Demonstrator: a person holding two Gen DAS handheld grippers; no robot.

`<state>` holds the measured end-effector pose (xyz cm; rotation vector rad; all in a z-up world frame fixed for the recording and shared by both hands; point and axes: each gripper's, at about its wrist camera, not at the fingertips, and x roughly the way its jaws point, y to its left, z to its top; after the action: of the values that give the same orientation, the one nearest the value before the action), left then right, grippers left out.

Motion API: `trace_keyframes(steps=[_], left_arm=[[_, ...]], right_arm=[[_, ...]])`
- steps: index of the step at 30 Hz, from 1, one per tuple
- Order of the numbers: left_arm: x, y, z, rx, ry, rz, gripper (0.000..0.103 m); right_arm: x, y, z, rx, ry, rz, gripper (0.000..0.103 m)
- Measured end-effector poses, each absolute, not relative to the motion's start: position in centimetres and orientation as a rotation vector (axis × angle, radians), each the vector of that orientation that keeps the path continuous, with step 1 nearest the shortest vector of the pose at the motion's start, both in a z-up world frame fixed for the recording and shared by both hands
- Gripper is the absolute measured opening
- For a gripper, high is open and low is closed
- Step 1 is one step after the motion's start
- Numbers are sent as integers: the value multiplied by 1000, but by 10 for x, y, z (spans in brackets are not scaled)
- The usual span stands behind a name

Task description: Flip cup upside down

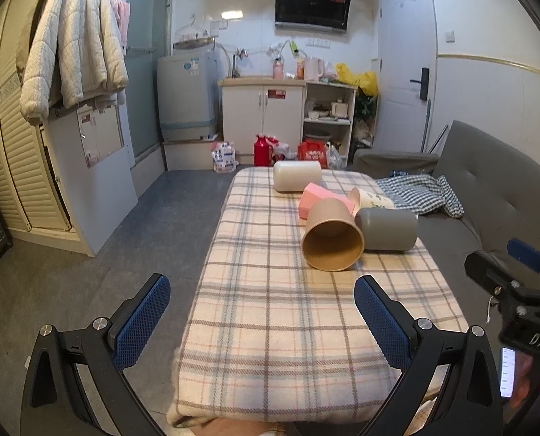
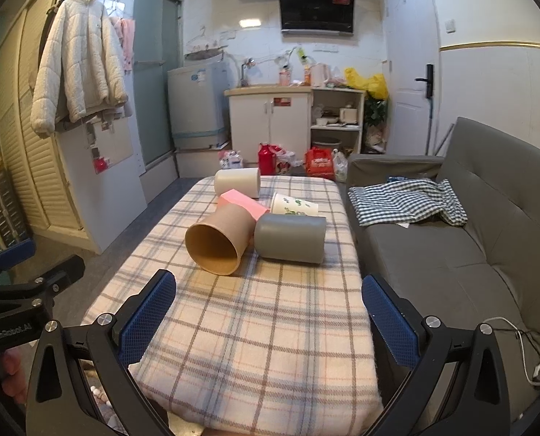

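Pink box (image 2: 244, 201) partly hidden behind tan cup (image 2: 220, 241).

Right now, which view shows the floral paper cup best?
Right wrist: the floral paper cup shows most of its printed side. In the left wrist view, that cup is partly hidden behind the gray cup.

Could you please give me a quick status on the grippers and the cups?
Left hand-held gripper and right hand-held gripper both open, empty, short of the cups. Tan cup nearest, on its side, mouth facing us. Grey cup lies against it.
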<state>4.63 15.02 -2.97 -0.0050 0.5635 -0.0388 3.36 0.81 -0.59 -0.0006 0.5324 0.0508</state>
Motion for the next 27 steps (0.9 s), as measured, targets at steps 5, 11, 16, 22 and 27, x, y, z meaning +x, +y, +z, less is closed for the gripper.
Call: trace_keyframes(steps=[5, 11, 16, 22, 27], left_arm=[[79, 161, -34, -5, 621, -1, 103], [129, 182, -41, -18, 674, 60, 103], [173, 195, -53, -31, 709, 100, 103], [224, 204, -73, -43, 743, 131, 103], [254, 210, -91, -57, 771, 137, 103]], right_arm=[[80, 9, 6, -73, 582, 89, 103], [165, 18, 17, -155, 679, 179, 103], [248, 33, 5, -208, 816, 284, 103], [333, 57, -40, -301, 1018, 327, 103], [375, 66, -70, -330, 1106, 345, 98]])
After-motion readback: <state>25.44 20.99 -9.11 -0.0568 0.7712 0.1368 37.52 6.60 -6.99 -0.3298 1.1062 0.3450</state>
